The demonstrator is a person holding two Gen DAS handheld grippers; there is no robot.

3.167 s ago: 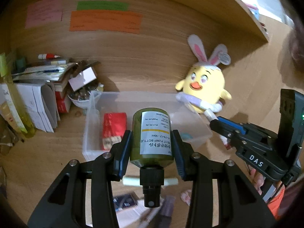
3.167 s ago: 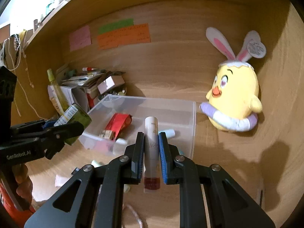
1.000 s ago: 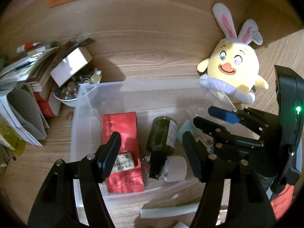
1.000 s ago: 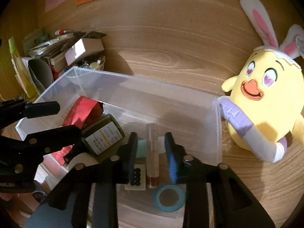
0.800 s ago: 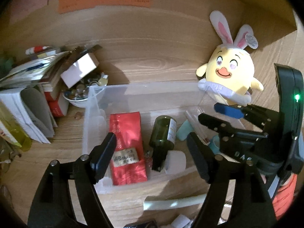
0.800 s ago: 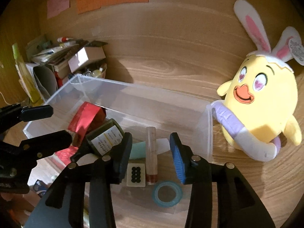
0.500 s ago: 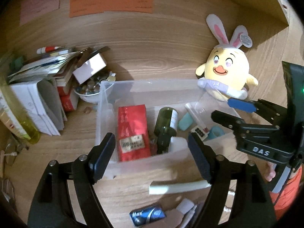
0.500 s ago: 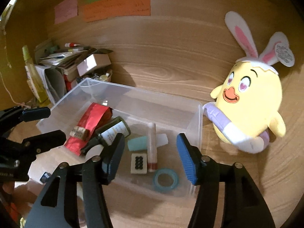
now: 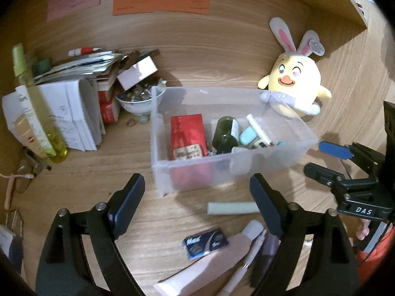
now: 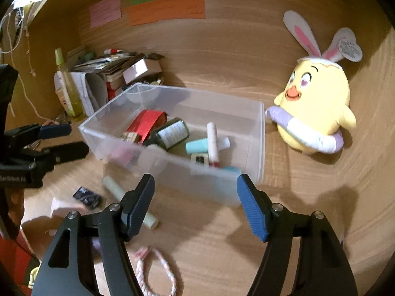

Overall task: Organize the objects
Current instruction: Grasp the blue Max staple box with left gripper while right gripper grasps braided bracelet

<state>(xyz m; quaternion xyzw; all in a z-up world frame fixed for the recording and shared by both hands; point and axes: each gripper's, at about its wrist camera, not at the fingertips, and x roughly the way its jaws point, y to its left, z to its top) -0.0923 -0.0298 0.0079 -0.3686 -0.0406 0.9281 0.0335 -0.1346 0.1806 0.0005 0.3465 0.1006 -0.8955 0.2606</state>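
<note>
Both grippers, left gripper (image 9: 197,204) and right gripper (image 10: 195,204), have empty jaws still opening, just short of the clear bin (image 9: 222,172).

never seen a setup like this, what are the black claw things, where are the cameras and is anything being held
The black claws are hand-held two-finger grippers; a person carries one in each hand, each with a camera looking along its fingers. One picture is from the left gripper, the other from the right gripper. Both sets of jaws are opening and empty. On the wooden desk a clear bin holds a red packet, a green bottle and a white tube. A pale green stick and blue packet lie outside.
</note>
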